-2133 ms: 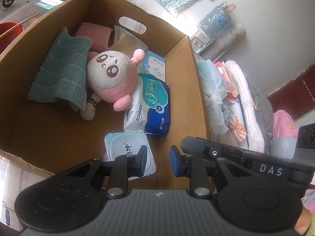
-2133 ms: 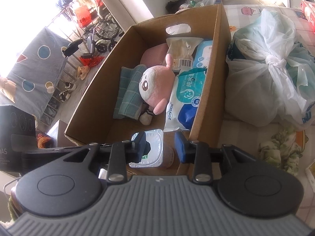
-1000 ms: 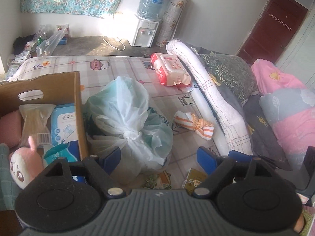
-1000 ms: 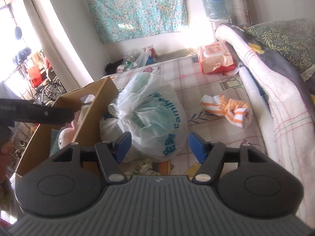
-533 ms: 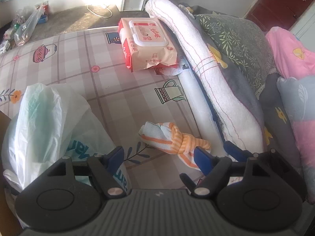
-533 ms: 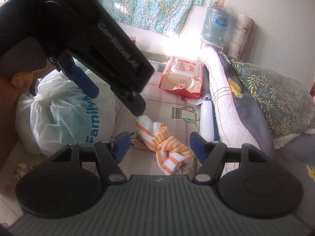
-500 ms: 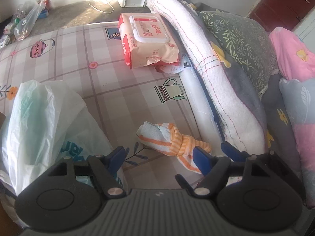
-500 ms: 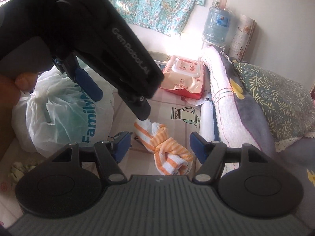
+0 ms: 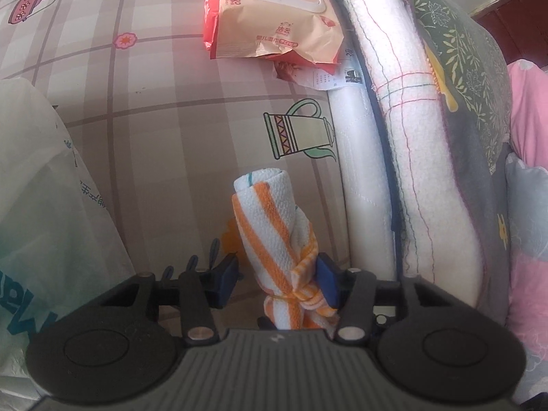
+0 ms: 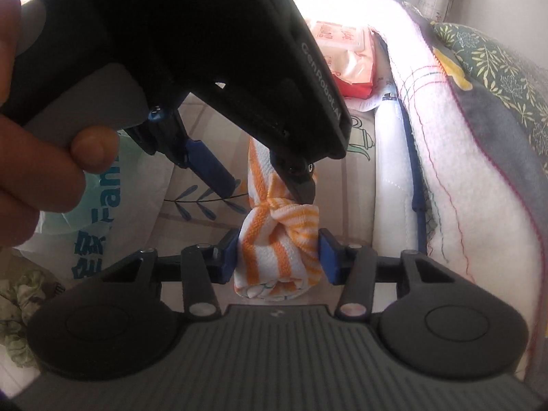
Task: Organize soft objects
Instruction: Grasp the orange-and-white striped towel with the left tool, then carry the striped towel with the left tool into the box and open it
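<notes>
Left wrist view: a knotted towel (image 9: 274, 236), white with orange stripes and a thin teal line at its rolled end, is seen in the lower centre of the frame, lying on a checked bed sheet (image 9: 144, 144) printed with jugs and flowers. The towel is set between the blue pads of the left hand-held gripper (image 9: 277, 274); the right pad is pressed against the knot, while a gap is left at the left pad, so no full clamp is shown. Its jaws have just been closing.

In the right wrist view the near end of the towel (image 10: 279, 250) is grasped by the right hand-held gripper (image 10: 278, 257), both pads being pressed on it after closing. The left hand-held gripper (image 10: 260, 181) is seen above, held by a hand (image 10: 37, 157).

A wet-wipes pack (image 9: 270, 13) lies at upper centre, a plastic bag (image 9: 44, 226) at left, rolled blankets (image 9: 421, 157) at right.
</notes>
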A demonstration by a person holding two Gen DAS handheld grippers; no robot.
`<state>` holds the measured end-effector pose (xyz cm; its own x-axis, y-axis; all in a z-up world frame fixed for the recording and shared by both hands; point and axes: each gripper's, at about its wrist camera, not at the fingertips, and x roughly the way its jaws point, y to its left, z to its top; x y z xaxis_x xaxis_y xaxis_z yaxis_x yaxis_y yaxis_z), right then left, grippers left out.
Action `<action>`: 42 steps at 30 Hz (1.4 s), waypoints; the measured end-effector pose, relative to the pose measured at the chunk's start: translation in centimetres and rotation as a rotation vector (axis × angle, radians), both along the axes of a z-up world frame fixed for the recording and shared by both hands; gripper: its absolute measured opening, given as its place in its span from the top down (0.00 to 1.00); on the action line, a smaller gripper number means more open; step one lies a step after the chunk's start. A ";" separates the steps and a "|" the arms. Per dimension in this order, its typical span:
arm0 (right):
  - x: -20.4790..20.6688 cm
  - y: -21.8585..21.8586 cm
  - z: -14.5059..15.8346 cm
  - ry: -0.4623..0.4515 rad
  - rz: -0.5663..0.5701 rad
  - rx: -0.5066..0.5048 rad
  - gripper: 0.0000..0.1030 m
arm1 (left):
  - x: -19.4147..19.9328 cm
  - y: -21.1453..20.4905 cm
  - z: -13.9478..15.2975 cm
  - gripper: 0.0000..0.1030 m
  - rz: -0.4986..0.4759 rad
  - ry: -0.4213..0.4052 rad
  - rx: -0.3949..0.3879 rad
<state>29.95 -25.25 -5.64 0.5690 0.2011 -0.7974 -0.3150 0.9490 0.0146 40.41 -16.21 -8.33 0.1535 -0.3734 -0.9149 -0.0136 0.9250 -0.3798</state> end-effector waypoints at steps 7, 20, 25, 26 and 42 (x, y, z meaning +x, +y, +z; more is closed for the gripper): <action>-1.8 -0.2 2.1 0.003 -0.079 0.117 0.61 | -2.5 -0.2 3.5 0.65 -0.065 -0.078 0.034; -10.1 8.4 14.1 -0.172 0.085 0.354 0.57 | -14.7 14.9 17.6 0.66 0.035 -0.363 0.031; -13.7 15.2 16.4 -0.152 0.213 0.463 0.54 | -20.6 21.9 19.3 0.66 0.133 -0.408 0.073; -14.2 16.5 16.6 -0.140 0.236 0.481 0.53 | -21.9 23.6 19.4 0.66 0.154 -0.414 0.082; -19.3 27.7 15.0 0.016 0.390 0.546 0.42 | -29.3 36.3 12.5 0.66 0.092 -0.314 0.242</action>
<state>10.64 2.40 9.33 0.3624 0.7664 -0.5304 -0.6289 0.6211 0.4678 11.08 20.06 4.20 0.4624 -0.1252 -0.8778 -0.0180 0.9884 -0.1505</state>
